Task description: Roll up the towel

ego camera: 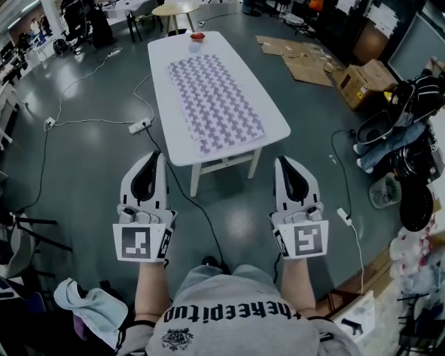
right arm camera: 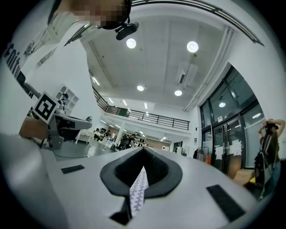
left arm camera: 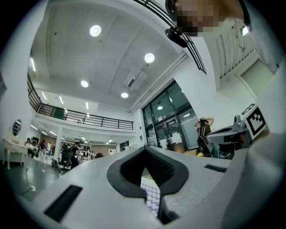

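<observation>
Holding them pinched shut and empty, you have the left tongs (ego camera: 153, 161) and right tongs (ego camera: 285, 165) short of the counter (ego camera: 273, 115), probably lined up to start. The towel (ego camera: 215, 101) lies flat along it, near edge close to the near rim; bare margins either side leave room.

Patterned towel (ego camera: 216, 103) flat on table (ego camera: 274, 128)

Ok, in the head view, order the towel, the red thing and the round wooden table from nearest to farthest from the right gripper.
1. The towel, spread on the white table, ahead-left of the right gripper.
2. The red thing, at that table's far end.
3. The round wooden table, beyond, at the top edge.
</observation>
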Demonstrator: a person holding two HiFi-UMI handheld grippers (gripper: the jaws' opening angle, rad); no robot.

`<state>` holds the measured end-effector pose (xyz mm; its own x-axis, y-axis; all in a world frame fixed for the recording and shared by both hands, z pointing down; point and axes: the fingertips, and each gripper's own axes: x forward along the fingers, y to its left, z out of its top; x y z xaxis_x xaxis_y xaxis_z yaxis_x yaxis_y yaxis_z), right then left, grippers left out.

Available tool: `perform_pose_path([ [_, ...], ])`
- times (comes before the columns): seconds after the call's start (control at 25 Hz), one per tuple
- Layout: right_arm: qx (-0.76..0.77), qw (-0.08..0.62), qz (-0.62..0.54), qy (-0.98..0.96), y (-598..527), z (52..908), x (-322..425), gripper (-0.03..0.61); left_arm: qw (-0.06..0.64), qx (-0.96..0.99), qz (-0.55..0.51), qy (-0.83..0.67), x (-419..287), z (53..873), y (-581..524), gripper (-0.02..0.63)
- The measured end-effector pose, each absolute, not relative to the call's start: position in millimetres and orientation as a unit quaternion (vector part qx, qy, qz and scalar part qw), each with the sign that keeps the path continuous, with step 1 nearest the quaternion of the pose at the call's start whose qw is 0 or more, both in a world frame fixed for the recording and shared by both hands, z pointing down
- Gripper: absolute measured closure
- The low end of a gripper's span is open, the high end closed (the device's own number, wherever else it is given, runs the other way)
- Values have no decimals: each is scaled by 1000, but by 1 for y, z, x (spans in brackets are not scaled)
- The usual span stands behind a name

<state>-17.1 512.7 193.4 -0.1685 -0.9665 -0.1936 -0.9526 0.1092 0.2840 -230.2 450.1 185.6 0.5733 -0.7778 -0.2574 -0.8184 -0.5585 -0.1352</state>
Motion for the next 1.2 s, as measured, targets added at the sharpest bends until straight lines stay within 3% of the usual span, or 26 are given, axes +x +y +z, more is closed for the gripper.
perform_pose_path([
  [0.2,648,-15,-156,-745,494,196,-27,575,117,-884,107,439,-237,188,432,610],
  [0.56,659,7,-172,-732,443,207,-11,575,137,-877,114,446,-225,195,389,609],
  [1.2,610,20,-191,-769,263,196,78,575,154,-848,121,492,-135,182,234,609],
])
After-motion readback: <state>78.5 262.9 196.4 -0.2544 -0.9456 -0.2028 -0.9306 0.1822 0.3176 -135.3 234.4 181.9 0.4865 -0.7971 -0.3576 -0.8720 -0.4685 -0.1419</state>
